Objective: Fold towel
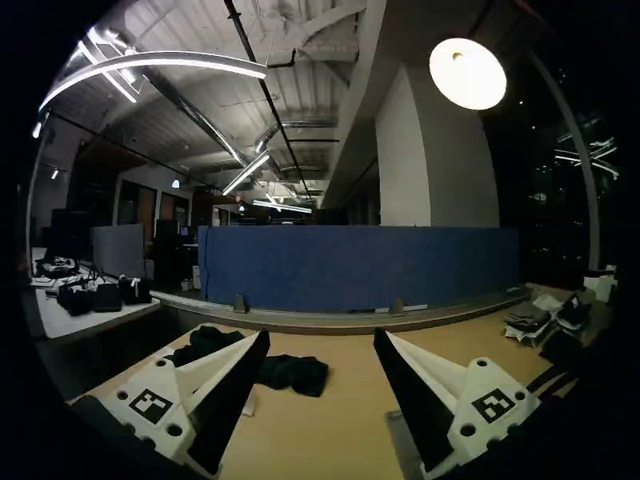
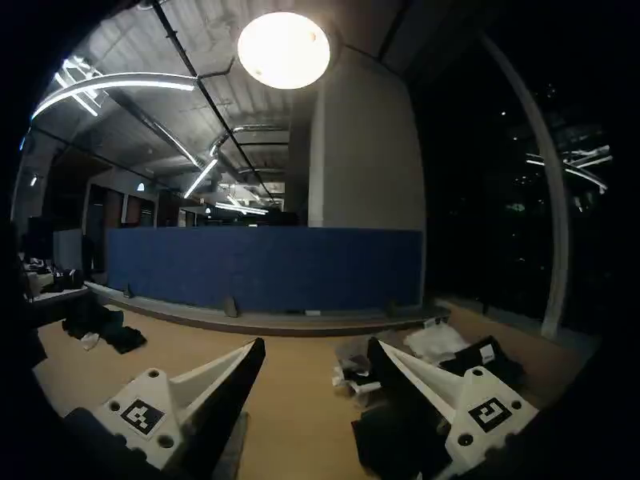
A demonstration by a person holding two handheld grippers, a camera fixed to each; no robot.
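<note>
Left gripper (image 1: 320, 334) fingers are right up front, spread wide w/ nothing btwn them, pointing level across the wood counter (image 1: 344, 424). Dark towel (image 1: 292, 372) lies crumpled just ahead & a bit left, partly hidden behind the left finger, long axis roughly sideways. Right gripper (image 2: 316, 342) is wide & empty too, but from there the towel (image 2: 108, 328) sits far off to the left, so imo the left one's nearer. Stack (image 2: 456, 352) of folded stuff lies near the right one.
</note>
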